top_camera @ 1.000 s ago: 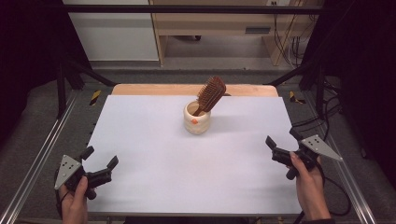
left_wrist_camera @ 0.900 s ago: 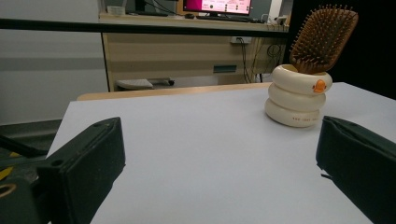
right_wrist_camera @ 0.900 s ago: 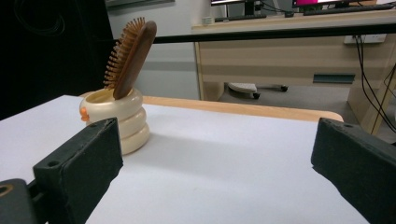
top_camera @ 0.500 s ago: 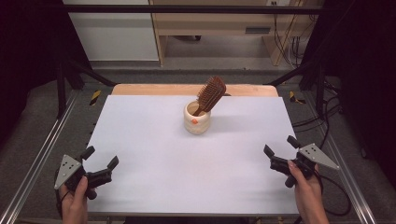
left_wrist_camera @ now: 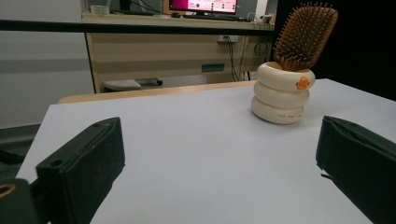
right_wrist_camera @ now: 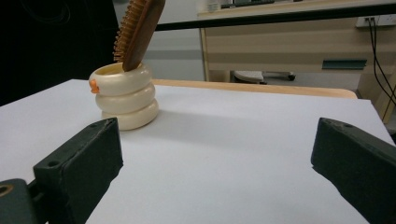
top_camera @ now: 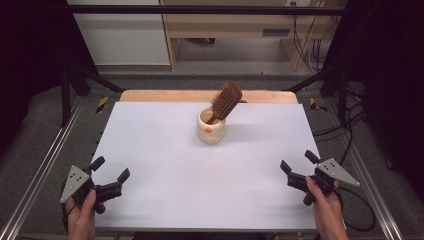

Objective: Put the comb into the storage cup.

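**Hairbrush parked in its cup, both grippers waiting wide**

At the near left corner of the white table [top_camera: 165, 200]: left gripper [top_camera: 110, 170], held low in one hand, jaws spread well apart and empty. Aimed diagonally toward the middle of the table, judging by the left gripper view, where the cup sits right of centre between the two black jaws. Probably a resting pose, with nothing near enough to grasp.

At the centre, toward the far edge: one cream holder cup [top_camera: 210, 128], shaped like three stacked rings, with a small orange duck mark on its front. Standing upright on the bare surface, well apart from both grippers. Inside it, one wooden paddle hairbrush [top_camera: 226, 101], handle down in the cup, bristled head up and leaning to the right against the rim. Likely stored that way so the head stays clear and easy to seize from above.

At the near right corner: right gripper [top_camera: 297, 161], held in the other hand, jaws likewise wide apart and holding nothing. Pointed inward at the cup too, seen left of centre in the right gripper view.

Count: two grippers, two hands, one cup, one brush. Nothing else on the table top.
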